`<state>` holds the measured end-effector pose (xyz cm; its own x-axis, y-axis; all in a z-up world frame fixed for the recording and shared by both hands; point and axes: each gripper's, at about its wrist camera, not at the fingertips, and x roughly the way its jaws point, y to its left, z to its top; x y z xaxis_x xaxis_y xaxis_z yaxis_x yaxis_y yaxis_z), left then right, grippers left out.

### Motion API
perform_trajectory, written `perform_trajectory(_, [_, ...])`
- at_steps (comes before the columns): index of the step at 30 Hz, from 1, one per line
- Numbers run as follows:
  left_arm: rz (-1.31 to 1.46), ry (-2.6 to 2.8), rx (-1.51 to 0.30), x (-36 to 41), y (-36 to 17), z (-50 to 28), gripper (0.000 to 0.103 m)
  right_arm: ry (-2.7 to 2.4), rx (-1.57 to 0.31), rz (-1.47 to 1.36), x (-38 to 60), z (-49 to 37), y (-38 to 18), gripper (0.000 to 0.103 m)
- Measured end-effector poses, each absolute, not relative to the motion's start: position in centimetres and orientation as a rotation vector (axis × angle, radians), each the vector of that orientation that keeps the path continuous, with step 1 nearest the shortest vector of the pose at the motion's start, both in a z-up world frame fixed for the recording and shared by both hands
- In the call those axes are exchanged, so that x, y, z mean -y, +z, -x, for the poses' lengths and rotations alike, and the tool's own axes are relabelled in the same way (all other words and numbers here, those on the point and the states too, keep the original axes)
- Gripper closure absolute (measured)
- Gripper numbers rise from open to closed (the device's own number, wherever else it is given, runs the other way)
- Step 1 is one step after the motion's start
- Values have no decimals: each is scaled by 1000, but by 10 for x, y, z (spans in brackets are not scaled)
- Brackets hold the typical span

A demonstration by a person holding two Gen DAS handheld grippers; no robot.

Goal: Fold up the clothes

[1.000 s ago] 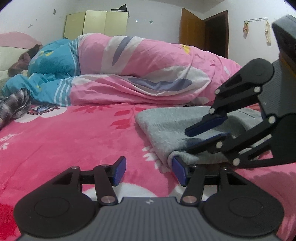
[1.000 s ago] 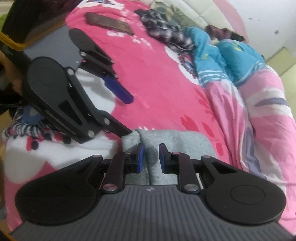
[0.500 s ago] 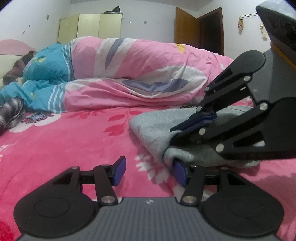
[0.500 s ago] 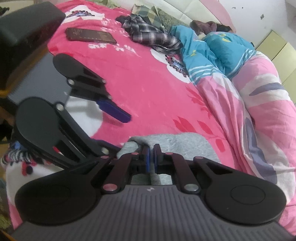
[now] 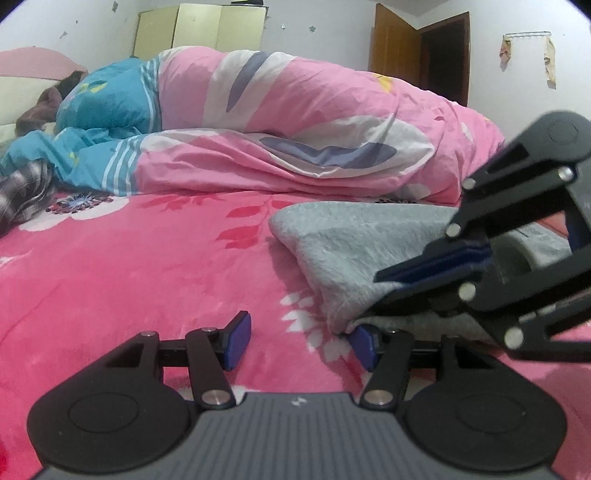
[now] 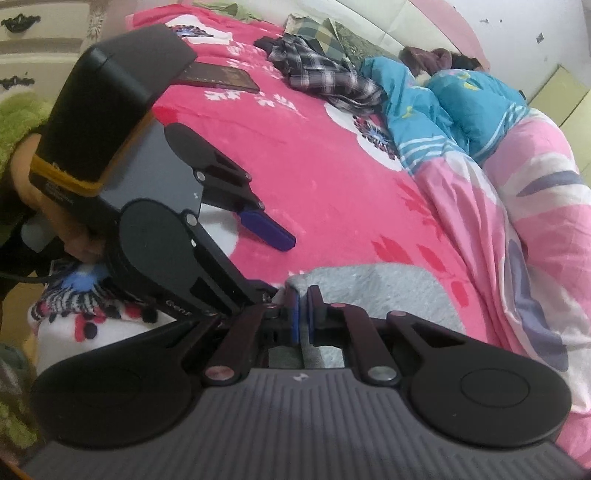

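Right tongs (image 6: 302, 314) pinched on grey cloth (image 5: 354, 251) at lower right, left tongs (image 5: 299, 338) spread wide beside its corner; quilt (image 5: 295, 129) bunched behind, plaid shirt (image 6: 325, 79) and phone (image 6: 218, 77) upper left.

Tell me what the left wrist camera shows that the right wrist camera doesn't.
Only the left wrist view shows the wooden door and the yellow wardrobe. Only the right wrist view shows the dark flat object on the bedspread and the hand holding the left gripper. Both show the grey garment, the pink quilt, the plaid clothing, and the right gripper shut on the garment.
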<state>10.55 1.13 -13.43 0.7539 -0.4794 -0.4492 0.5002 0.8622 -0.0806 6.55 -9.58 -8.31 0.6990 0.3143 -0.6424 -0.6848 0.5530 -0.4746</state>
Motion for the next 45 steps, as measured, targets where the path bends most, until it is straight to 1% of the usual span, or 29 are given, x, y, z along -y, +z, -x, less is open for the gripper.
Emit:
perform_trajectory(2, [-37, -527, -476, -14, -135, -105, 43, 624, -520, 725, 103, -55, -80, 95])
perform_trajectory(3, [-33, -525, -476, -15, -135, -105, 43, 632, -521, 676, 109, -47, -77, 92])
perform_trajectory(6, [-38, -521, -470, -15, -136, -103, 43, 553, -551, 532, 133, -22, -76, 90])
perform_trajectory(11, [-27, -517, -461, -20, -134, -99, 39, 319, -619, 335, 178, 13, -86, 89])
perform_trajectory(14, [-39, -506, -451, -28, -130, -89, 39, 235, -597, 164, 201, 28, -87, 90])
perform_trajectory(17, [-45, -500, -430, -35, -121, -73, 39, 231, -573, 51, 212, 34, -92, 89])
perform_trajectory(20, [-52, -540, -382, -34, -104, -59, 39, 247, -560, 17, 214, 34, -99, 90])
perform_trajectory(25, [-214, -596, -342, 8, -89, -57, 40, 197, -532, 39, 216, 26, -97, 90])
perform_trajectory(27, [-299, -622, -338, 30, -93, -57, 40, 169, -521, 52, 216, 22, -95, 89])
perform_trajectory(29, [-377, -643, -345, 50, -101, -57, 41, 142, -511, 66, 217, 18, -92, 87])
perform_trajectory(30, [-402, -645, -348, 57, -106, -58, 42, 131, -520, 76, 216, 14, -95, 85])
perform_trajectory(32, [-443, -641, -359, 68, -115, -60, 43, 107, -560, 90, 216, 2, -106, 85])
perform_trajectory(34, [-456, -639, -366, 71, -121, -61, 43, 89, -575, 90, 218, -3, -117, 89])
perform_trajectory(36, [-457, -642, -369, 70, -123, -61, 43, 67, -568, 90, 219, -2, -121, 102])
perform_trajectory(40, [-468, -643, -372, 67, -123, -62, 43, 104, -507, -64, 239, 19, -107, 103])
perform_trajectory(45, [-477, -638, -371, 67, -122, -62, 43, 138, -490, -115, 248, 31, -106, 103])
